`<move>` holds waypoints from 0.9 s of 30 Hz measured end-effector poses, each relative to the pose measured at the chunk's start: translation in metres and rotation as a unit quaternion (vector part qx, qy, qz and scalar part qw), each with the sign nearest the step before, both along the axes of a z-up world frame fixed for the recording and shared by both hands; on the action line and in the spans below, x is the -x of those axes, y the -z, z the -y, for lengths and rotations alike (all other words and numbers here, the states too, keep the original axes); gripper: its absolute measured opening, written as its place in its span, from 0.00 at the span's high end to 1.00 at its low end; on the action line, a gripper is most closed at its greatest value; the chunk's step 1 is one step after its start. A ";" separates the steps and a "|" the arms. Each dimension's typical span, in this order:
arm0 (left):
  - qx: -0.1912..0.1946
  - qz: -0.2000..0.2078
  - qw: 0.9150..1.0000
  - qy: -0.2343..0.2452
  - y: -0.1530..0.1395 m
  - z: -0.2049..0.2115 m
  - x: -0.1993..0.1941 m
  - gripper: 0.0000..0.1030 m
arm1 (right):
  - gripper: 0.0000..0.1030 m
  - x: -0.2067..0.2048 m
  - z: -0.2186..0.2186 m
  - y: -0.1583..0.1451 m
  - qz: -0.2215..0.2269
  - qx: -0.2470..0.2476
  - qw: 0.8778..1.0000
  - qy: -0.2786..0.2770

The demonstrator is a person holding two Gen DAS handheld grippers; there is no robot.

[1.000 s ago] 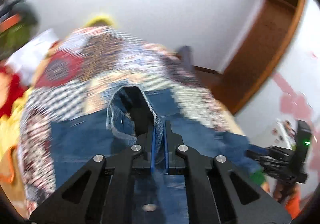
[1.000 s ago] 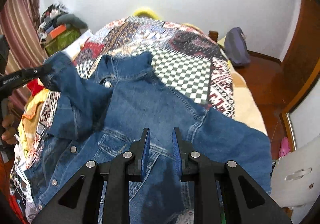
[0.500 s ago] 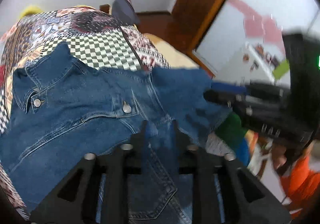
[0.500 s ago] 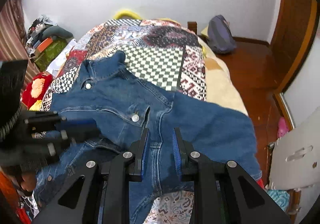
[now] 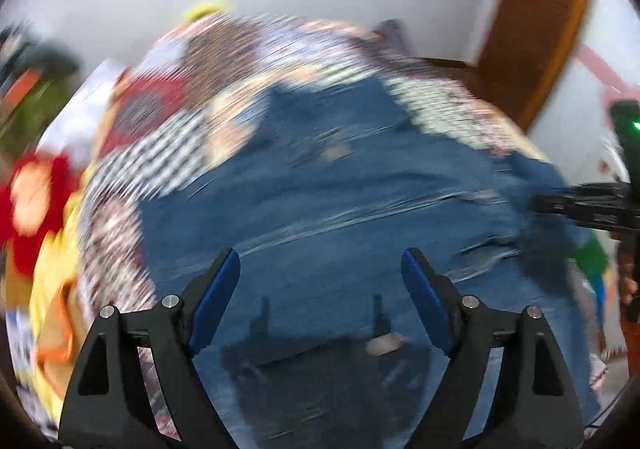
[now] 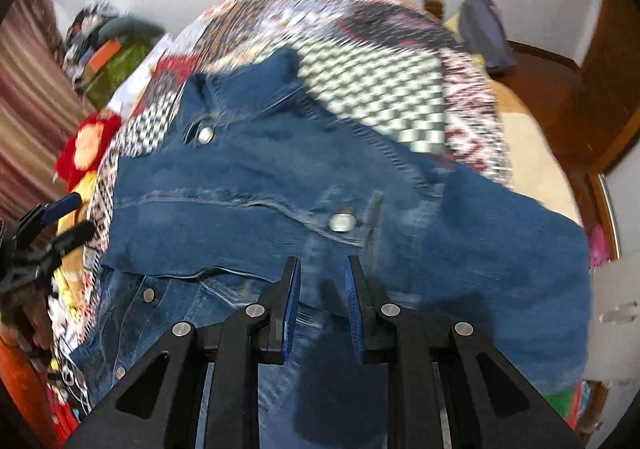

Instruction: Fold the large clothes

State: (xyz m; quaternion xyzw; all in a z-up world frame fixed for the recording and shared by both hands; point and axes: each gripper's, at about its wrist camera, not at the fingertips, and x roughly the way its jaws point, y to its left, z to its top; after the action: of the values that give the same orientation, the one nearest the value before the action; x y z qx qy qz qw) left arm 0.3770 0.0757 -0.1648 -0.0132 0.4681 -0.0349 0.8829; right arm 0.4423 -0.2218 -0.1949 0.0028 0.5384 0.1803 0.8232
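A blue denim jacket (image 6: 256,205) lies spread on a patchwork-quilted bed (image 6: 372,89), collar toward the far end, one sleeve folded across its front. It also fills the blurred left wrist view (image 5: 340,201). My left gripper (image 5: 320,281) is open wide and empty, just above the denim. My right gripper (image 6: 320,289) has its jaws close together with denim between the blue pads; it seems to hold the jacket's lower edge. The right gripper also shows at the right edge of the left wrist view (image 5: 584,205), and the left gripper at the left edge of the right wrist view (image 6: 52,225).
A red and yellow plush toy (image 6: 84,153) and piled clothes (image 6: 112,45) lie at the bed's left. A purple bag (image 6: 484,33) sits on the wooden floor (image 6: 548,97) at the far right. A white wall stands behind the bed.
My left gripper has let go of the denim sleeve and opened wide, pulling back to the left. The sleeve now lies folded across the jacket. The right gripper stays closed on the jacket.
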 end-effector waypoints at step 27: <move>-0.046 -0.116 0.984 -0.128 0.124 -0.120 0.055 0.20 | 0.41 -0.017 -0.015 0.057 -0.039 0.026 0.999 0.015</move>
State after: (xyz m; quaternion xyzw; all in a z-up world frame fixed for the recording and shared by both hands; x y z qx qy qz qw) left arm 0.3225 0.1961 -0.2891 -0.0360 0.5630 0.1015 0.8194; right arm 0.4589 -0.2069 -0.2517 -0.0028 0.5747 0.1535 0.8039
